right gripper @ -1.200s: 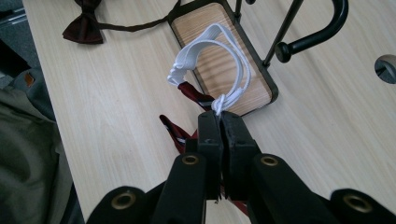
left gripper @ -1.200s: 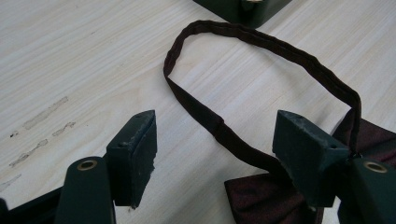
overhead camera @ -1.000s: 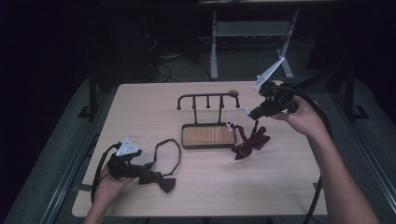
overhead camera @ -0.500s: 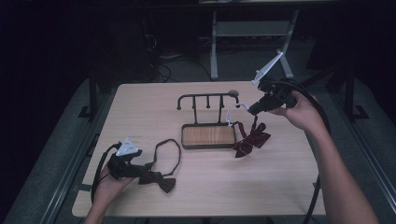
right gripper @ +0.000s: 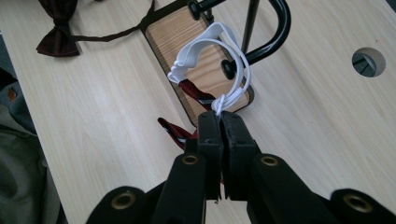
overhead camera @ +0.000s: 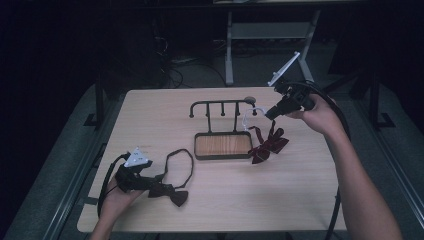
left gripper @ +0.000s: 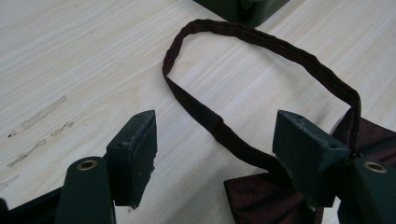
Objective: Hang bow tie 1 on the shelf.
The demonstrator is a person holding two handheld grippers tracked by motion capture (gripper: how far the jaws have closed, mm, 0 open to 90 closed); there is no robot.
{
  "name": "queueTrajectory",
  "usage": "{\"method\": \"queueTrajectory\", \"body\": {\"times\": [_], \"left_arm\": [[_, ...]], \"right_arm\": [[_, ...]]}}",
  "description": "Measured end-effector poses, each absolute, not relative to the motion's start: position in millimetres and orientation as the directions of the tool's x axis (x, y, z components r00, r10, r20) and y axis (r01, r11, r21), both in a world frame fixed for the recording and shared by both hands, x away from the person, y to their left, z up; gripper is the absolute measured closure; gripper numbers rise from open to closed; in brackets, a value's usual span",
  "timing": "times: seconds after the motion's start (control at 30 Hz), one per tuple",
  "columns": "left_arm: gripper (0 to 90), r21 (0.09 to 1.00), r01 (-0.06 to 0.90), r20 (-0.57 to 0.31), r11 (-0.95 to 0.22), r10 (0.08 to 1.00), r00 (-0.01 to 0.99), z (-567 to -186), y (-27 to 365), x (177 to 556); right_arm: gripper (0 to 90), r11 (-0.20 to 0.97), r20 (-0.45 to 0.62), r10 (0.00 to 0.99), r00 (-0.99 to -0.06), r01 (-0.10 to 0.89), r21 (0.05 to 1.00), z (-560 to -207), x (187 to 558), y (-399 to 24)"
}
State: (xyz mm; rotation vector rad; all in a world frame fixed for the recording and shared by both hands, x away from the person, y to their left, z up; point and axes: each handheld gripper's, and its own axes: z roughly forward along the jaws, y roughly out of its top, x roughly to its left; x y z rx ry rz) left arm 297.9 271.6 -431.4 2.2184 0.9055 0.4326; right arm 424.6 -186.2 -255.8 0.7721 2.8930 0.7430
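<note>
Right hand-held gripper [right gripper: 219,122] clamped on white elastic loop [right gripper: 219,44] beside rack hook [right gripper: 273,28]; left hand-held gripper [left gripper: 215,154] wide open astride dark bow tie strap [left gripper: 261,39].

Two bow ties [overhead camera: 172,194] [overhead camera: 267,146], one rack [overhead camera: 222,127], seemingly

The place looks like a lab or test room rather than a home, though the dark surroundings make this hard to confirm. A plain light wooden table [overhead camera: 220,200] with a round cable hole [right gripper: 368,61] stands alone on grey flooring. Behind it are a metal frame stand [overhead camera: 270,35] and loose cables [overhead camera: 175,75] on the floor.
</note>
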Motion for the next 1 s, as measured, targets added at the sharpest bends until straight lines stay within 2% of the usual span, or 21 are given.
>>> {"method": "queueTrajectory", "body": {"times": [1.0], "left_arm": [[31.3, 0.708, 0.479, 0.044, -0.519, 0.709, 0.703, -431.8, 271.6, 297.9]], "right_arm": [[85.7, 0.737, 0.078, 0.533, -0.842, 0.508, 0.446, -270.6, 447.2, -187.3]]}}
